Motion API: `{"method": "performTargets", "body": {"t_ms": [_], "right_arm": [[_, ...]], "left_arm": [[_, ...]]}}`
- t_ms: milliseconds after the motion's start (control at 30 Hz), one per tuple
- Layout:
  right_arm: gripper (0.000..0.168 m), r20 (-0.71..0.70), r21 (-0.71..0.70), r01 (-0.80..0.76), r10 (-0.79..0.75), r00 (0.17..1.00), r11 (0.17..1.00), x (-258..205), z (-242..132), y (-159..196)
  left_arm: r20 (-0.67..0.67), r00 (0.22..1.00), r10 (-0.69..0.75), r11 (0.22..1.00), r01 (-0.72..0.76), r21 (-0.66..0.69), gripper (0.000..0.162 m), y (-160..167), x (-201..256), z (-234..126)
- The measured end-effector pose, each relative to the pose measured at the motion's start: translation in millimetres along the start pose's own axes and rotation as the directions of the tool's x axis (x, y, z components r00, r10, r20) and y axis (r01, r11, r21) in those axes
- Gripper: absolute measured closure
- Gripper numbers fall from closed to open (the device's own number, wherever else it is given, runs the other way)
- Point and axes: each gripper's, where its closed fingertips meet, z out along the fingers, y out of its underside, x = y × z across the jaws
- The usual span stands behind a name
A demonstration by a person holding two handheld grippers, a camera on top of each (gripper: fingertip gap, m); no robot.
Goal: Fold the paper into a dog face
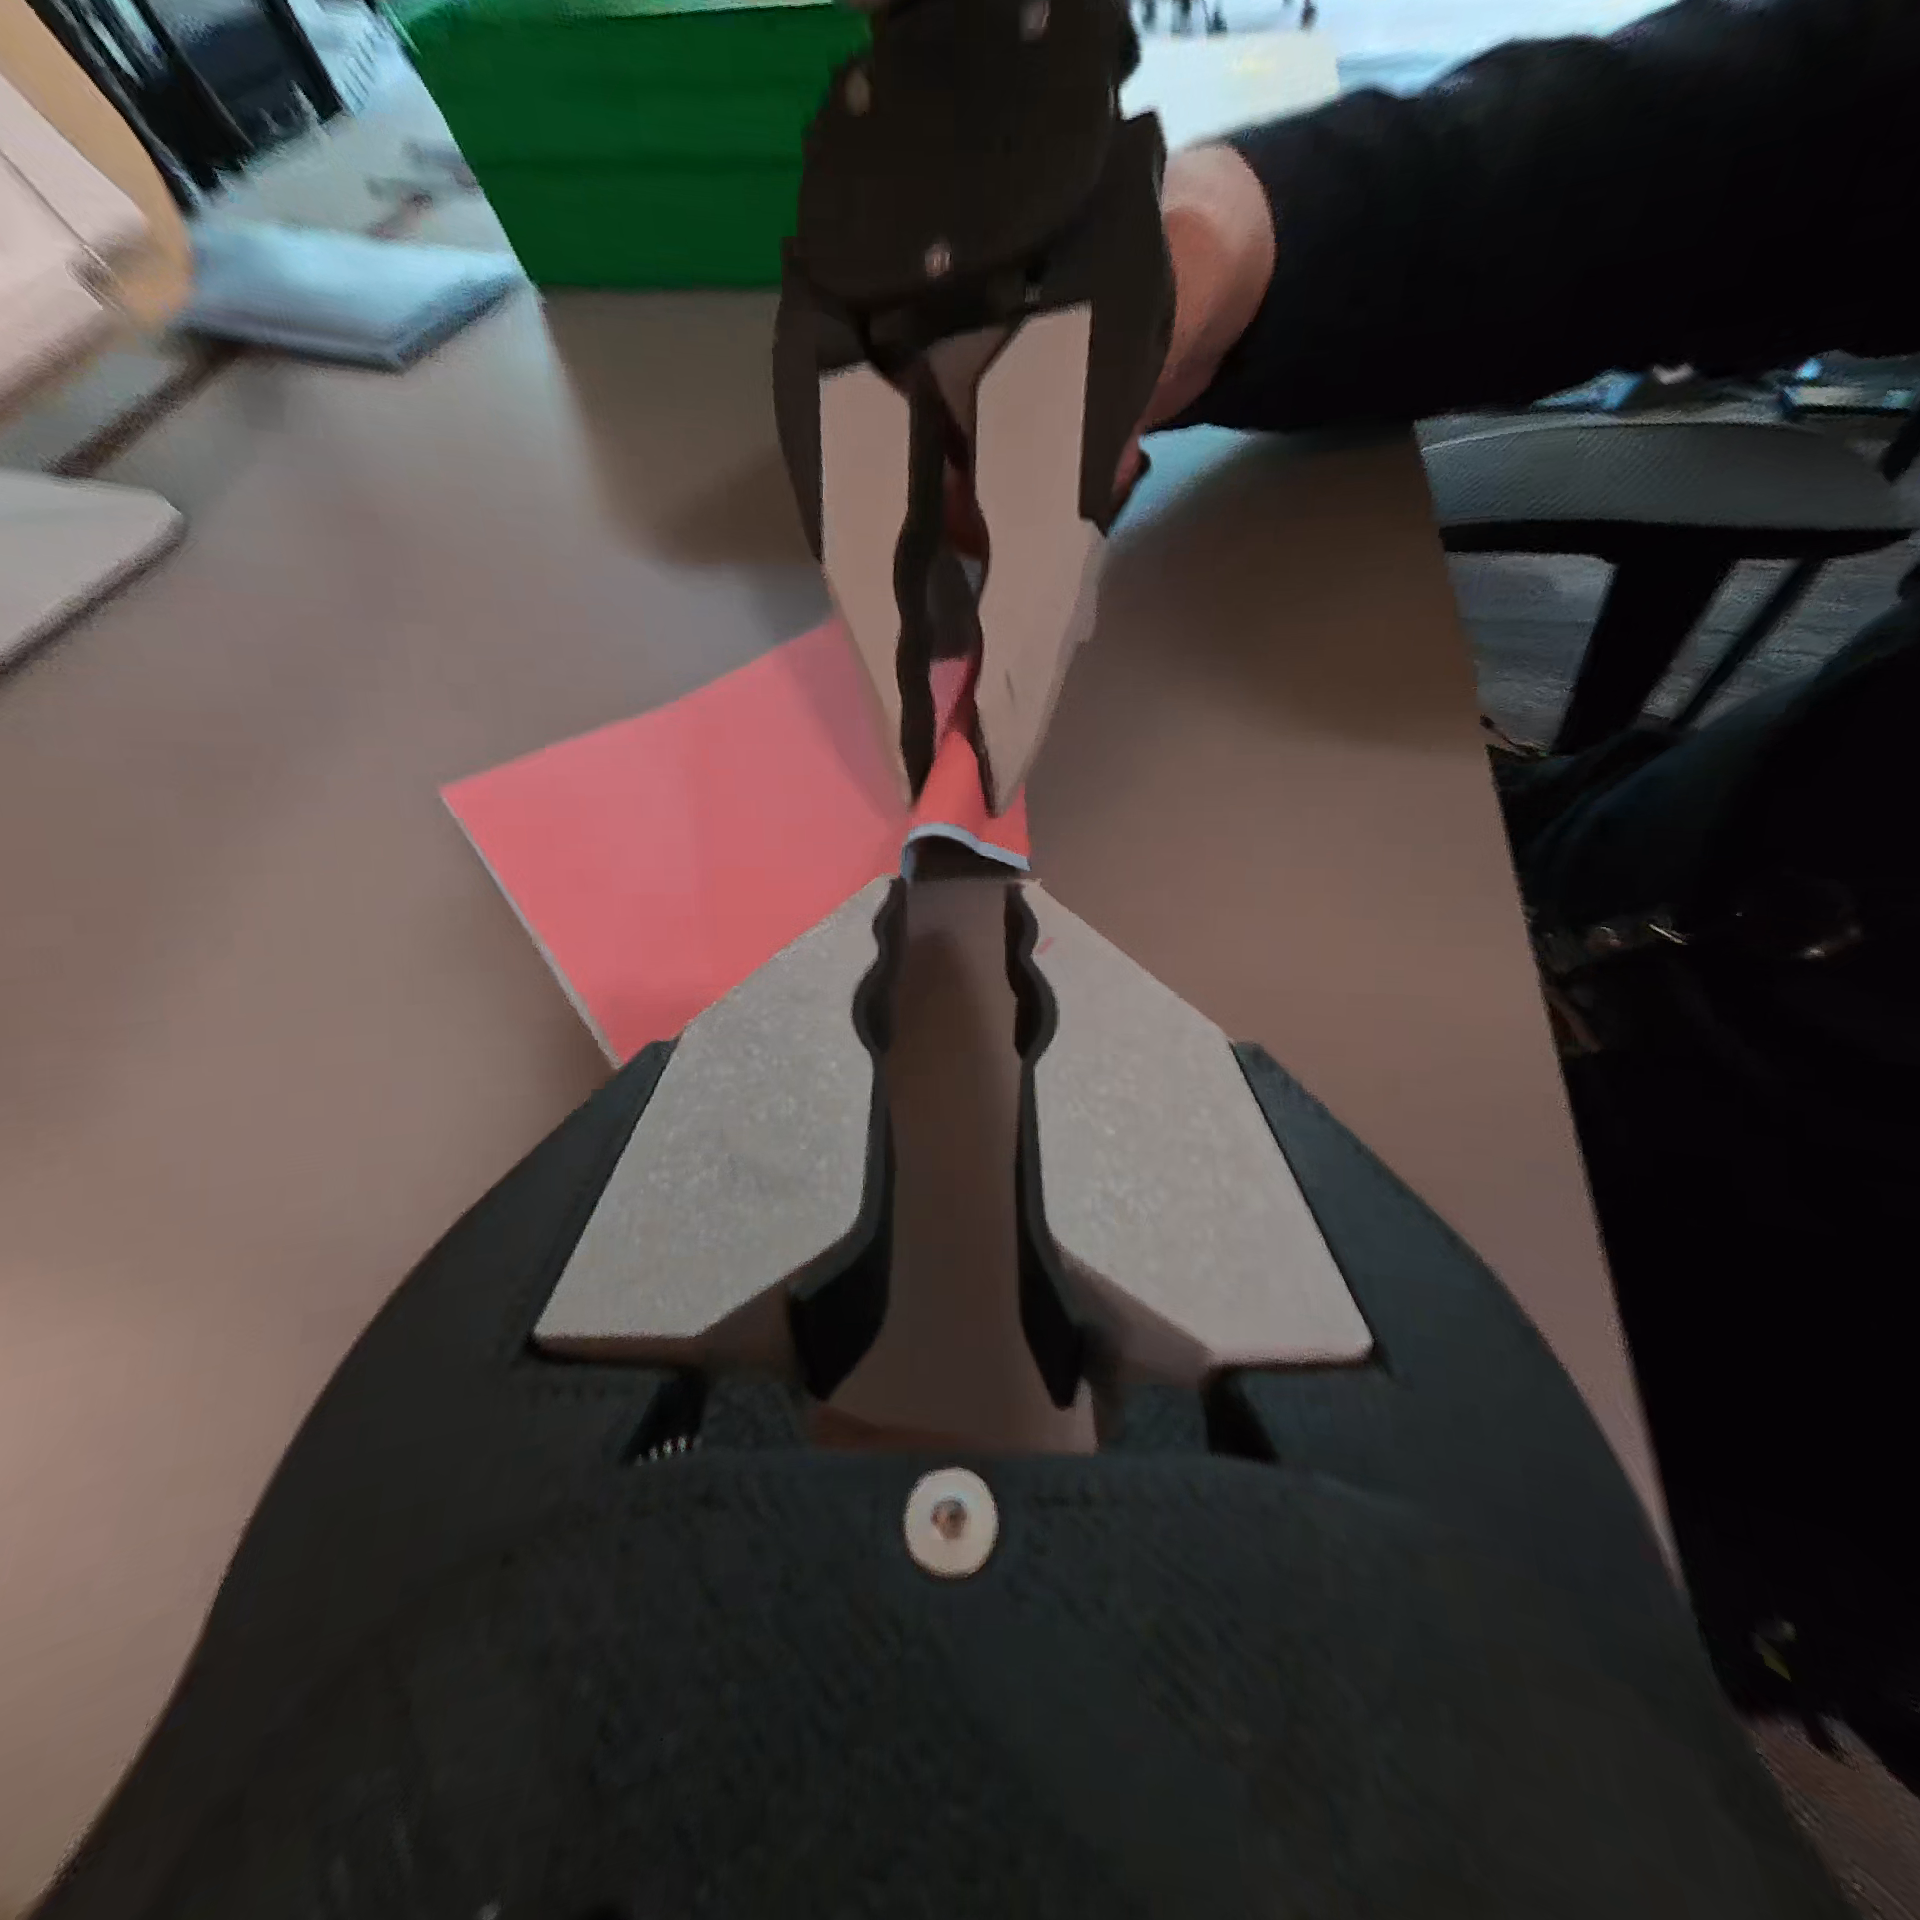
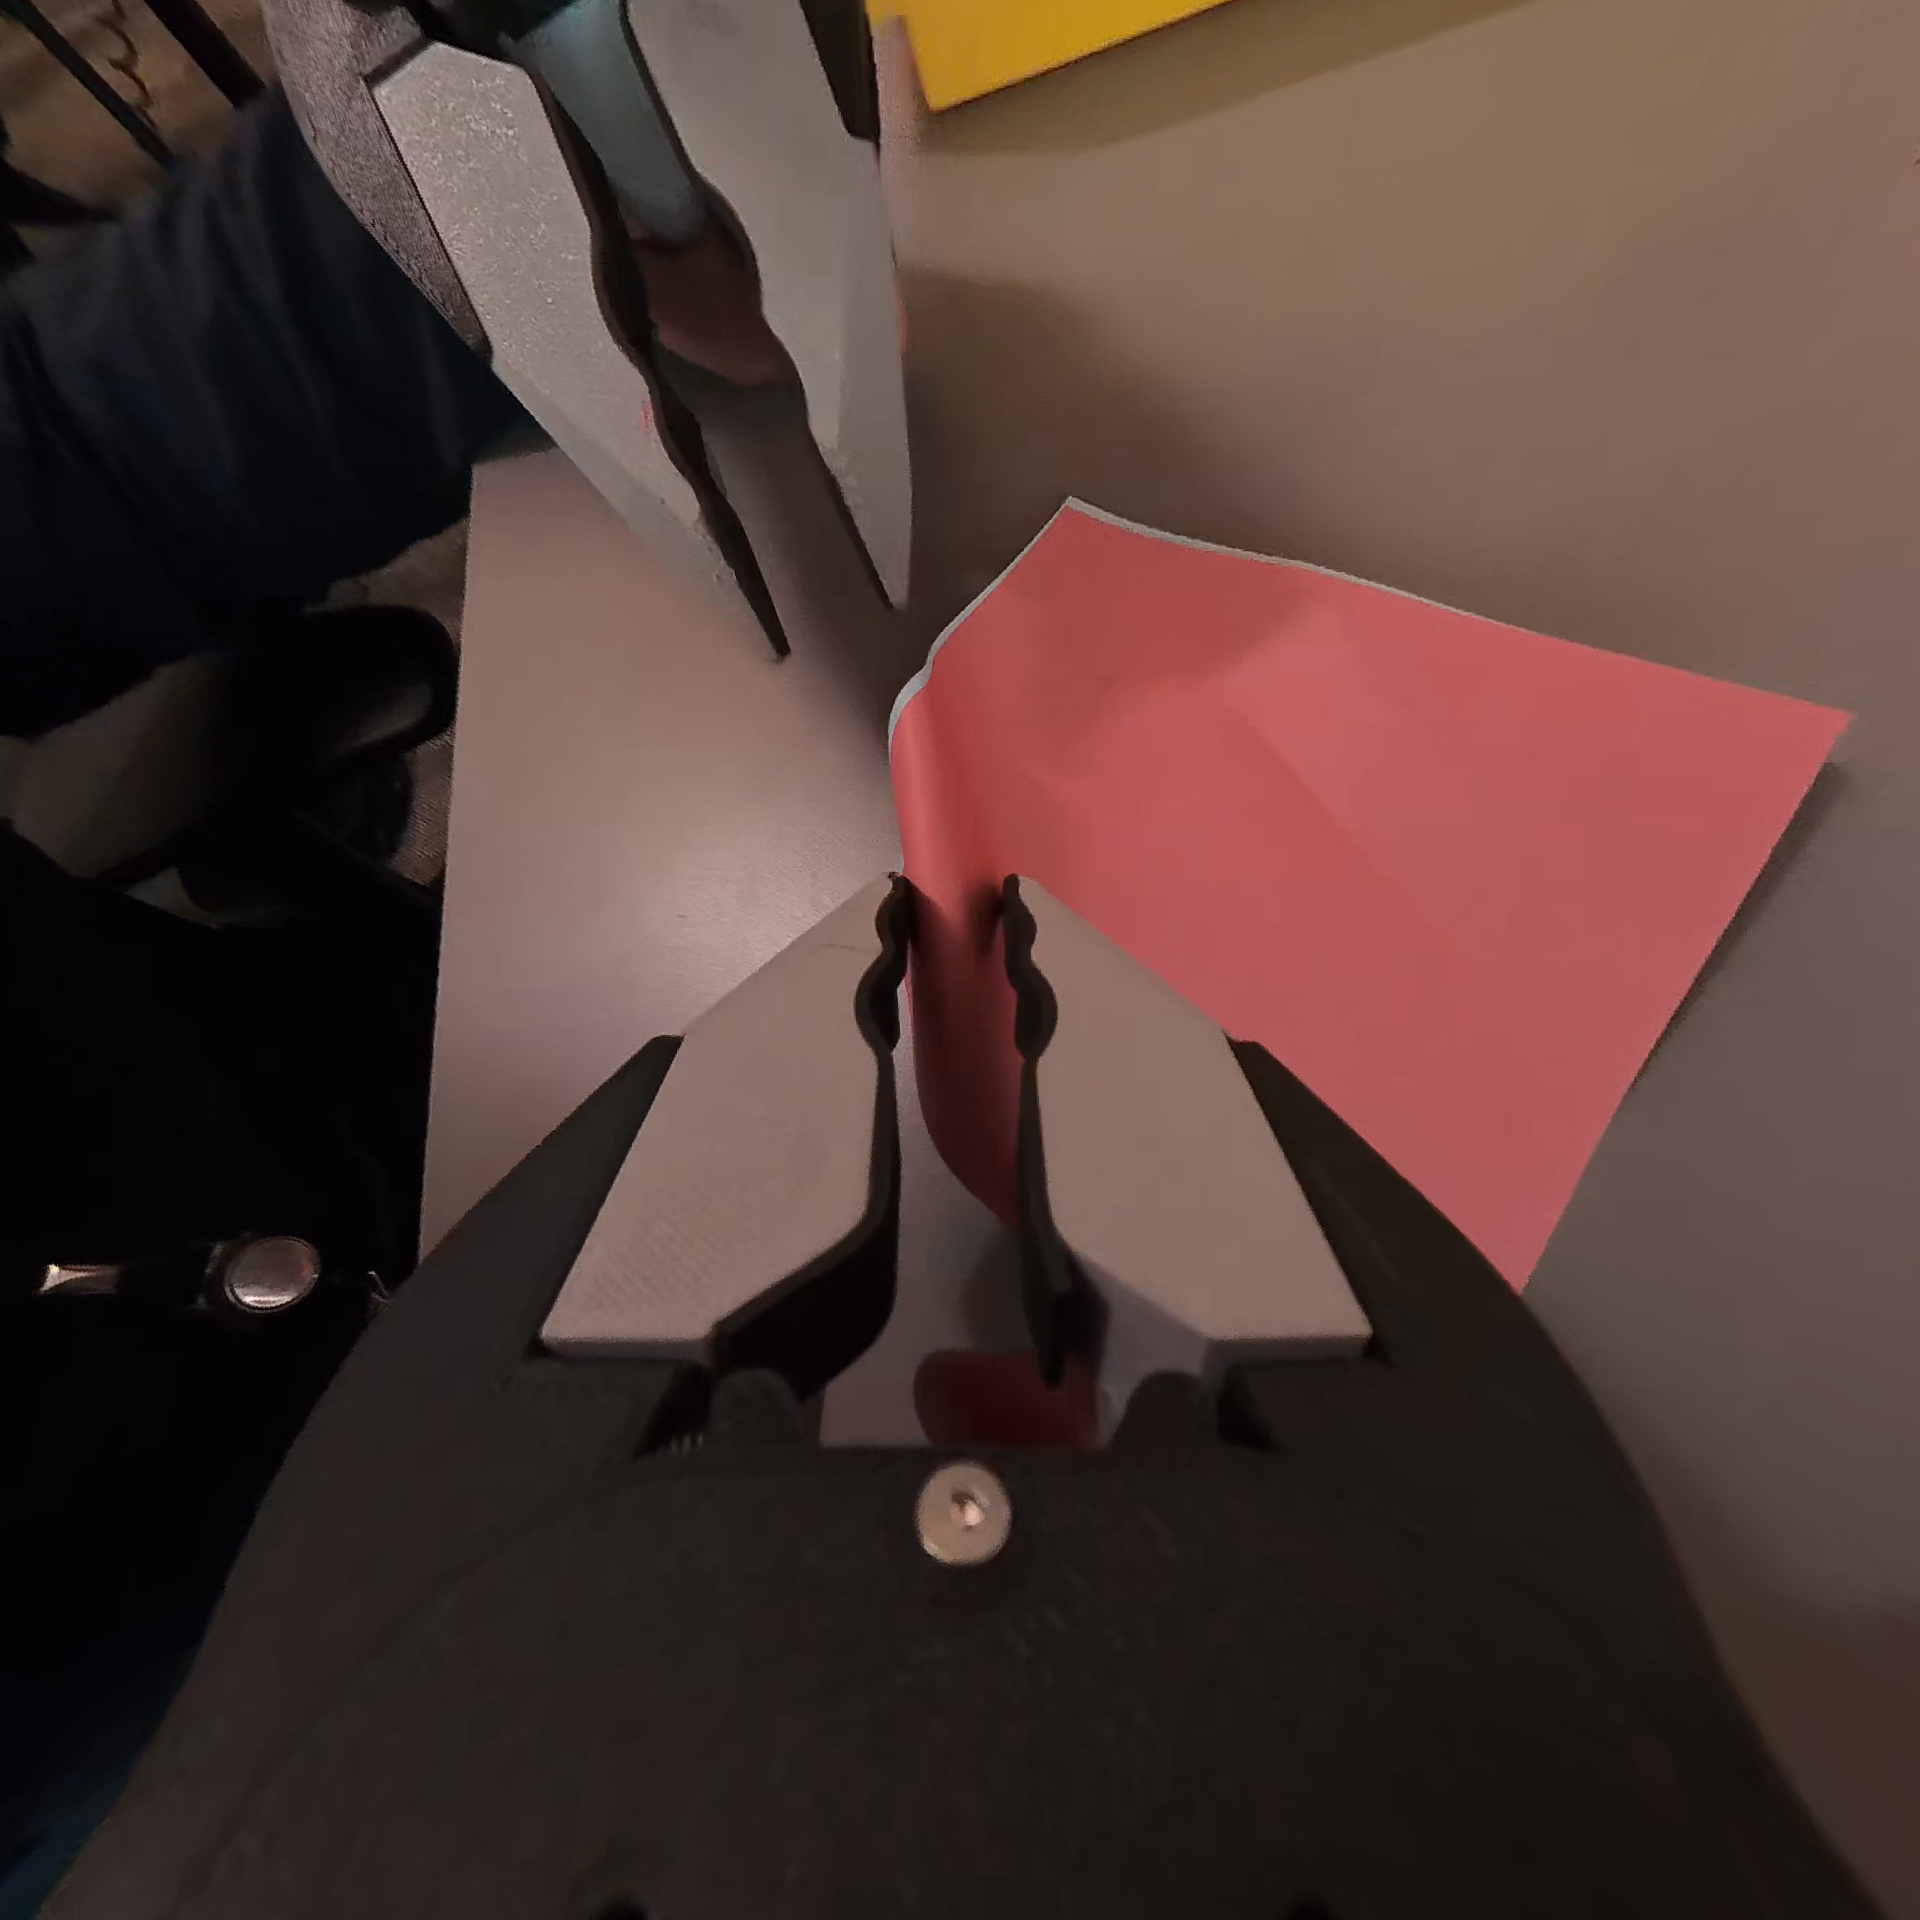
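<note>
A red sheet of paper (image 1: 675,831) lies on the brown table (image 1: 312,727). Its near corner (image 1: 966,844) curls up and shows a white underside. My right gripper (image 1: 954,800) comes down from above, and the lifted edge stands between its fingers. In the right wrist view the paper (image 2: 1351,831) runs up between the pads of my right gripper (image 2: 954,883). The pads stand visibly apart and do not press on it. My left gripper (image 1: 956,894) is open and empty just short of the raised corner. It also shows in the right wrist view (image 2: 836,623).
A green box (image 1: 644,135) and a pale stack of sheets (image 1: 332,301) lie at the back. A yellow object (image 2: 1039,42) sits beyond the paper. The table edge (image 1: 1486,831) runs close on the right, with a chair (image 1: 1662,499) past it. A hand (image 1: 1216,260) holds the right gripper. One gripper's finger ends stand about 5 centimeters off the other's.
</note>
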Motion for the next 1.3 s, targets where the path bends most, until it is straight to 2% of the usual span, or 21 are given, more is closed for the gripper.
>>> {"method": "performTargets", "body": {"t_ms": [133,233,333,567,767,933,1033,1300], "right_arm": [[0.153,0.074,0.042,-0.075,0.072,0.995,0.996,-4.9,-3.1,-4.5],[0.154,0.098,0.063,-0.118,0.112,0.989,0.991,-4.4,-5.0,-7.6],[0.154,0.134,0.086,-0.146,0.134,0.982,0.986,-6.4,-8.3,-12.0],[0.153,0.159,0.083,-0.155,0.141,0.977,0.984,-8.9,-5.0,-11.8],[0.153,0.163,0.084,-0.160,0.144,0.976,0.984,-8.2,-3.7,-12.0],[0.152,0.173,0.085,-0.164,0.147,0.974,0.983,-9.7,-3.2,-12.2],[0.152,0.169,0.084,-0.162,0.146,0.975,0.983,-9.7,-2.9,-11.5],[0.151,0.166,0.091,-0.164,0.147,0.975,0.982,-8.1,-5.3,-10.6]], "left_arm": [[0.242,0.949,0.200,0.973,-0.222,0.068,0.150,-17.7,-21.0,-6.9],[0.319,0.893,0.319,0.924,-0.367,0.105,0.157,-26.2,-14.8,-10.5],[0.281,0.903,0.324,0.931,-0.358,0.076,0.155,-19.5,-10.5,-6.0],[0.315,0.859,0.403,0.910,-0.413,-0.038,0.146,-6.2,-16.3,5.9],[0.313,0.853,0.418,0.903,-0.429,-0.034,0.159,-7.6,-13.8,7.6],[0.306,0.853,0.423,0.902,-0.430,-0.046,0.156,-5.8,-12.8,10.1],[0.309,0.852,0.422,0.901,-0.432,-0.038,0.162,-7.3,-12.4,9.0],[0.297,0.853,0.429,0.899,-0.437,-0.042,0.162,-6.1,-10.9,9.0]]}}
